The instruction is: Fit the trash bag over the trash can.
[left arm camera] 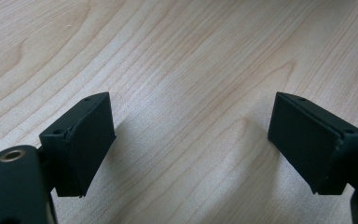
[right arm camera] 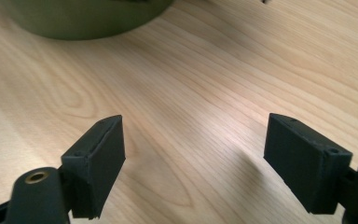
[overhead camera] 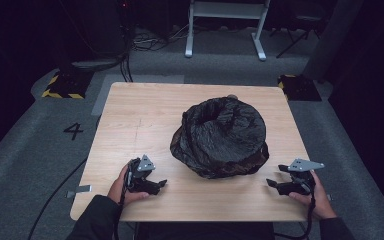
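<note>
A big crumpled black bag (overhead camera: pixel 220 137) sits bunched up in the middle of the wooden table (overhead camera: pixel 130 125), its mouth facing up. My left gripper (overhead camera: pixel 161 184) rests low over the table near the front left, a short way left of the bag. In the left gripper view its jaws stand wide apart over bare wood, so my left gripper (left arm camera: pixel 191 144) is open and empty. My right gripper (overhead camera: pixel 270 183) is at the front right, just right of the bag. Its jaws are spread over bare wood too, leaving my right gripper (right arm camera: pixel 193 165) open. A dark olive curved edge (right arm camera: pixel 84 18) lies ahead of it.
Grey carpet surrounds the table, with a floor mark "4" (overhead camera: pixel 73 131) at the left. Yellow-black striped bases (overhead camera: pixel 62 85) stand at the far corners. A white frame (overhead camera: pixel 225 27) stands beyond the table. Cables run across the floor at left.
</note>
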`<state>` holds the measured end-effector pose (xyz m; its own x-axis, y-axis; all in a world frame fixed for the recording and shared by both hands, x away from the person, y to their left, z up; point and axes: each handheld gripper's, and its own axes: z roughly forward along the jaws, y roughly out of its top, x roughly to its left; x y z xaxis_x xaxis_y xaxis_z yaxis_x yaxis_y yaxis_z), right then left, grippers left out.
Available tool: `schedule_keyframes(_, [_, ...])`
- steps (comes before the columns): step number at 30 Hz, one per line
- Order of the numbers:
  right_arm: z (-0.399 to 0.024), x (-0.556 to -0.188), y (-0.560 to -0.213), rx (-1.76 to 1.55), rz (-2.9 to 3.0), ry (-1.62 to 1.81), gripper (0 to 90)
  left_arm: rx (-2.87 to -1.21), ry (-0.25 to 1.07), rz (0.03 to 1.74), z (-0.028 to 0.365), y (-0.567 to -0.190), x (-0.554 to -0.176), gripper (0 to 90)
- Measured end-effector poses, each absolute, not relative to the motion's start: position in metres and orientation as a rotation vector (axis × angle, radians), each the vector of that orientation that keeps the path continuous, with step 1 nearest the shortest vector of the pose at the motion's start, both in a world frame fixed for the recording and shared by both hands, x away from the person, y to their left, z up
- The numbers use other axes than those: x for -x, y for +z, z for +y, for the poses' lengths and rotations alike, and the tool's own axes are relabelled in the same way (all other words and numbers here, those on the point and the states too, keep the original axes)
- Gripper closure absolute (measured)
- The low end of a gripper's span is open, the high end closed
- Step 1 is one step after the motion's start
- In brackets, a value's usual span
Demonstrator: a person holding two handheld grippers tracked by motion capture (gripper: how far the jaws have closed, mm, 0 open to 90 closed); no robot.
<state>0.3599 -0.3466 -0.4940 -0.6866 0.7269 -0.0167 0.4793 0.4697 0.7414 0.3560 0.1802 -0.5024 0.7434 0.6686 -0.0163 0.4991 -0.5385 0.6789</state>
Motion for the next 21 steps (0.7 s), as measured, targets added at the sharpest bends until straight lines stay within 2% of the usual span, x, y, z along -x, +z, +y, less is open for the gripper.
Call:
schedule_keyframes(11, [-0.3519,-0.3598,-0.5024,-1.089,2.361,1.050,19.9,-2.250,0.318,0.879,0.1793,-0.5029,-0.3565,13.9])
schedule_keyframes(21, [-0.3490,-0.3612,-0.5029,-1.110,2.348,1.025,15.5,-2.259,0.312,0.879,0.1792,-0.5025,-0.3573,13.5])
